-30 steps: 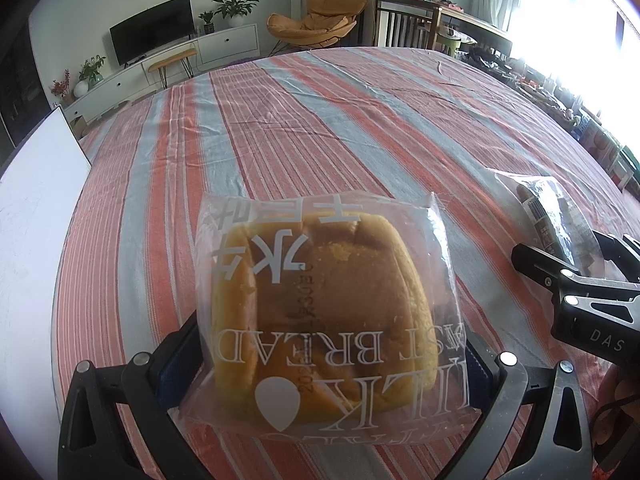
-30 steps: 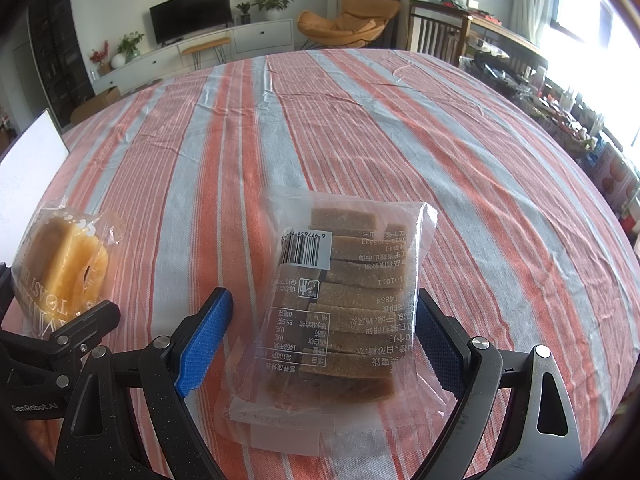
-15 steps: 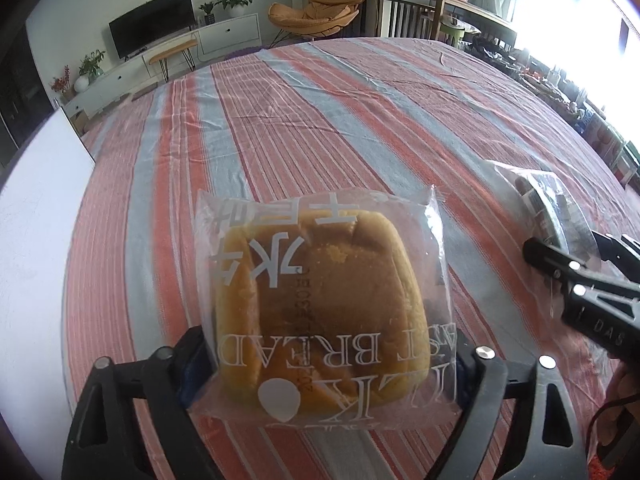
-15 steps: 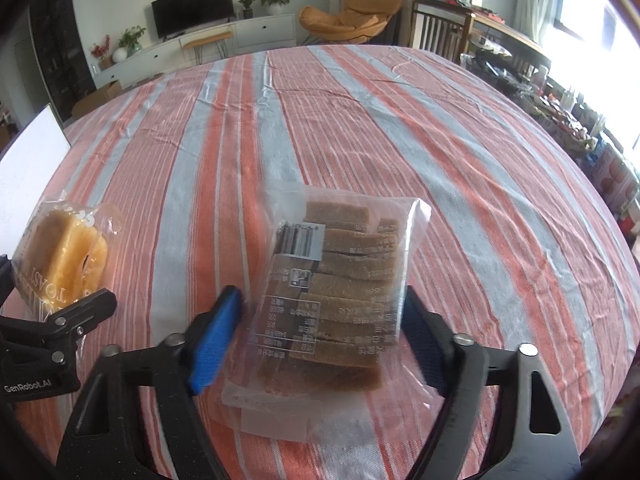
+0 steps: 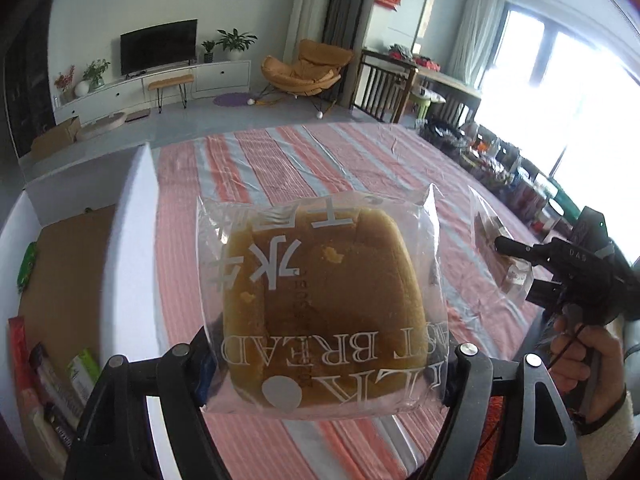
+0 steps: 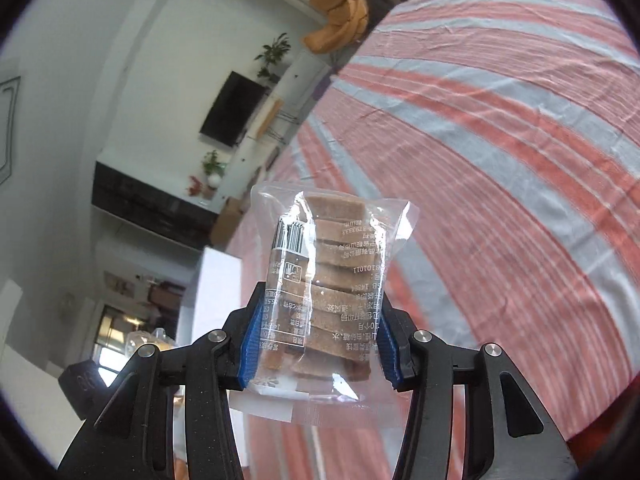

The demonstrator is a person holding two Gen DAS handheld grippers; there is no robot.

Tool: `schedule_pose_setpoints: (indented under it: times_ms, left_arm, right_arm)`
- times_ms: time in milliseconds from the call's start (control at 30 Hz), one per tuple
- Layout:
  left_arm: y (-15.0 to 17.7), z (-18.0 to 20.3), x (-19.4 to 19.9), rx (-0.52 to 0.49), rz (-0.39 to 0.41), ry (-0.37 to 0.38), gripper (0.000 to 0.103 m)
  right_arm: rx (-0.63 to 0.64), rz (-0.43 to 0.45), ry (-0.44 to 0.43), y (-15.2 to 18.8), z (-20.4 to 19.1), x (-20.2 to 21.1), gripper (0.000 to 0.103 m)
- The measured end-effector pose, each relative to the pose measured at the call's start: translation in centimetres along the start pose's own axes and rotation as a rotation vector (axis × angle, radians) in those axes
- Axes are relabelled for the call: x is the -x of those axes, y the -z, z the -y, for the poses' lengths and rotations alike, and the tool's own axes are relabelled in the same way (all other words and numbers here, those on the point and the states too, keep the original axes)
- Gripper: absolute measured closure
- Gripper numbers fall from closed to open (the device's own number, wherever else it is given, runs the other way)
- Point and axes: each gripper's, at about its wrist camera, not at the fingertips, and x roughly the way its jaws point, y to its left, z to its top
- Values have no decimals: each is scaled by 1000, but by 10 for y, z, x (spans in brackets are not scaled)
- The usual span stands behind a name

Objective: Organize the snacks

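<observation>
My left gripper is shut on a clear bag of golden toast bread and holds it in the air above the striped table. My right gripper is shut on a clear bag of brown sliced biscuits, lifted and tilted sideways. In the left wrist view the right gripper with its bag is at the right. A white box with a cardboard floor stands at the left and holds several snack packets.
The table has a red, white and grey striped cloth. The box's white wall shows left of the biscuit bag. Beyond the table are a TV unit, an orange chair and cluttered shelves by the window.
Both grippers have lifted their bags off the table. The left one has moved towards the white box, whose inside now shows. The right gripper has rolled sideways.
</observation>
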Motion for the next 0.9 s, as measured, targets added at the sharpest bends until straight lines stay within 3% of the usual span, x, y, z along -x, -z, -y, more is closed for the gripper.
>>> schedule_pose_setpoints:
  times_ms: [200, 367, 433, 467, 567, 633, 733, 900]
  left_arm:
    - [0, -91, 107, 109, 145, -219, 25]
    - [17, -174, 129, 198, 146, -466, 22]
    - [28, -197, 123, 220, 114, -535, 17]
    - [34, -207, 119, 230, 96, -553, 16]
    - [50, -224, 110, 251, 48, -598, 12]
    - [60, -221, 109, 220, 49, -646, 11]
    - [67, -209, 104, 155, 66, -763, 0]
    - [72, -191, 97, 147, 72, -852, 0]
  right_arm:
    - [257, -137, -158, 44, -166, -42, 52]
    - [451, -296, -205, 107, -278, -126, 50]
    - [523, -319, -191, 132, -307, -162, 38]
    - [560, -321, -179, 142, -317, -177, 33]
    - [646, -304, -112, 162, -332, -200, 32]
    - [661, -295, -96, 167, -330, -199, 32]
    - [709, -272, -32, 171, -323, -187, 27]
    - [780, -249, 62, 185, -315, -172, 23]
